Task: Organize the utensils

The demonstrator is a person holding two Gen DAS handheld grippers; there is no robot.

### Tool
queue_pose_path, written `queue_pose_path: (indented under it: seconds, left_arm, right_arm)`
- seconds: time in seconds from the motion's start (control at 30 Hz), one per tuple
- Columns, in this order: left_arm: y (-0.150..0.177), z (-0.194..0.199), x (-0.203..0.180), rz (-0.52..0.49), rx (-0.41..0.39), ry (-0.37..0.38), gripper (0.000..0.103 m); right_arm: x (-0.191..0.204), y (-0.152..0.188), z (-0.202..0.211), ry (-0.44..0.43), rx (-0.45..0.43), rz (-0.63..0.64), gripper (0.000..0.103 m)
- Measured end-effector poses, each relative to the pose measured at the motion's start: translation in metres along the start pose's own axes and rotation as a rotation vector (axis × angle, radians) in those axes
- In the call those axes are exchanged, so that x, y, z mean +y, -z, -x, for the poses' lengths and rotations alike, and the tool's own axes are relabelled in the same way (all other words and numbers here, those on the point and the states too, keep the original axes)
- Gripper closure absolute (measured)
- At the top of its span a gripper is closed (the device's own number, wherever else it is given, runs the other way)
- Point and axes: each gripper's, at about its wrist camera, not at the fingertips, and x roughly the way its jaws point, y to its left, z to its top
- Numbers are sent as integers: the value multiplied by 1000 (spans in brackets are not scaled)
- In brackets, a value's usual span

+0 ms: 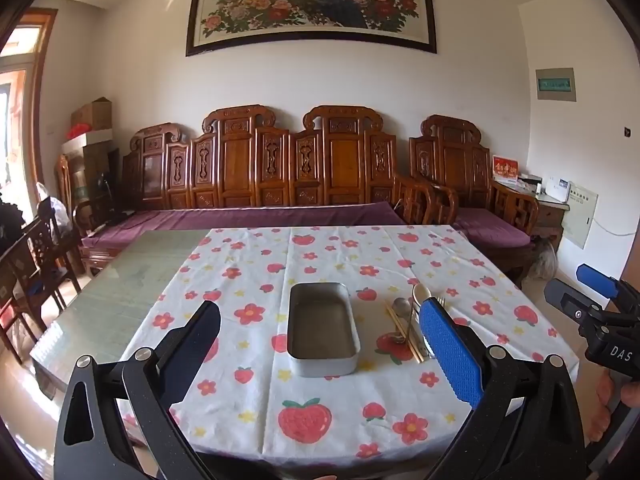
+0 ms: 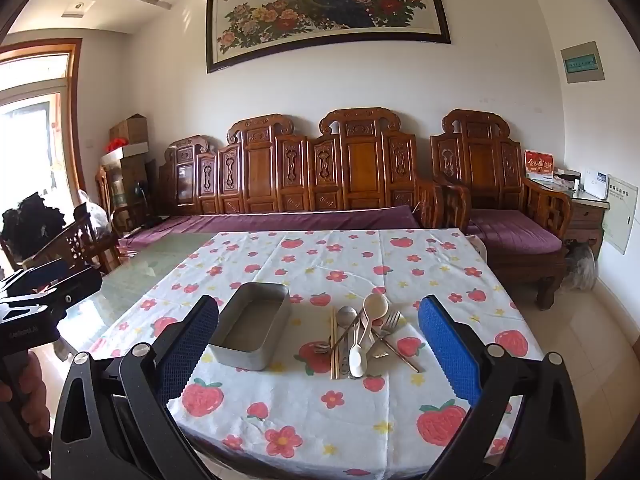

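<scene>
The utensil pile [image 2: 360, 338] lies on the surface just right of the empty metal tin [image 2: 250, 326], handles running toward the right gripper [image 2: 320, 356], the nearer one; both grippers' jaws are spread, holding nothing.

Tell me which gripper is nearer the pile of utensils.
Right. The right gripper faces the pile of utensils, which lies between its open fingers. The left gripper faces the rectangular metal tin, with the pile off to its right.
</scene>
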Motion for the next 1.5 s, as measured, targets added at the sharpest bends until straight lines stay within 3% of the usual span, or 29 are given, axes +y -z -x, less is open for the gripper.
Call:
queue_pose_path:
  seconds: [1.5]
  left_arm:
    - [-9, 9, -4, -11, -17, 1, 6]
  right_arm:
    - [3, -1, 3, -3, -8, -4, 3]
